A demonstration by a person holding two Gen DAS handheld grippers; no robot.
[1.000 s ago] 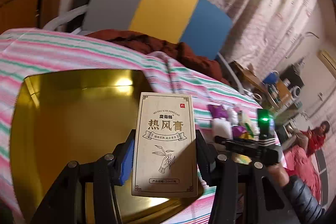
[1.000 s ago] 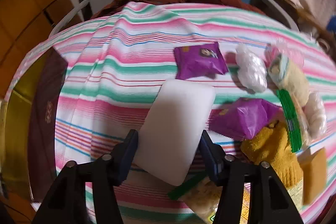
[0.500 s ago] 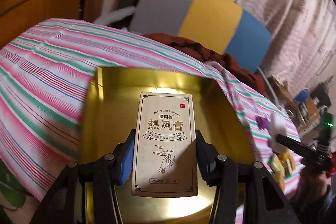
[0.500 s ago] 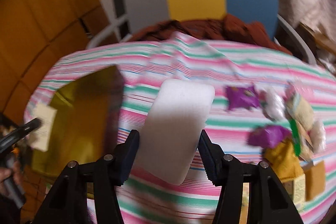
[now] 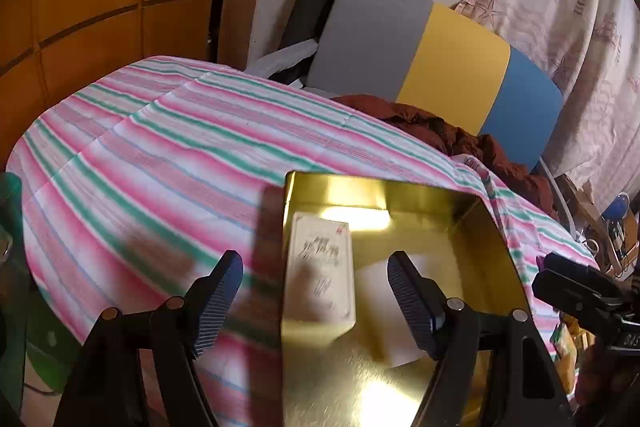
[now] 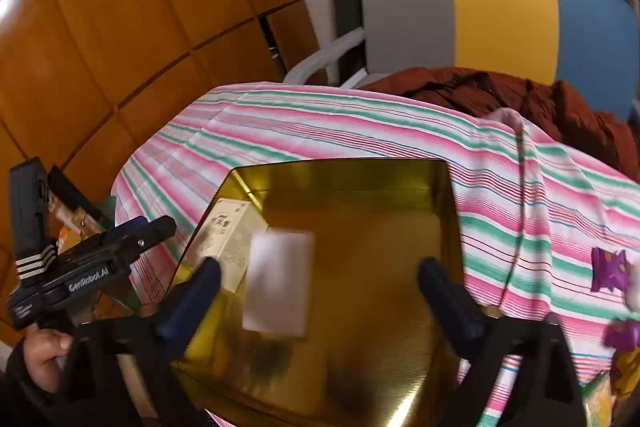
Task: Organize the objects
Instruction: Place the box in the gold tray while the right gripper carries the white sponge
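Observation:
A gold tin [image 5: 380,187] [image 6: 360,171] sits open on the striped tablecloth [image 5: 160,147]. A beige printed box [image 5: 320,271] [image 6: 228,239] lies inside against the tin's left wall. A white block [image 6: 278,283] [image 5: 380,291], blurred, is in the tin beside the box. My left gripper [image 5: 316,301] hangs open above the tin's left edge, holding nothing; it also shows in the right wrist view [image 6: 156,227]. My right gripper [image 6: 320,301] is open over the tin with the white block loose between its fingers; it reaches in from the tin's right [image 5: 544,271].
Purple snack packets [image 6: 608,269] and other small items lie on the cloth right of the tin. A chair with a grey, yellow and blue back [image 5: 440,59] holds a brown garment [image 5: 460,139] behind the table. Wooden panels [image 6: 120,27] stand to the left.
Both grippers have opened. The beige box left the left gripper and the white block left the right gripper; both now sit in the tin. The right gripper moved left over the tin.

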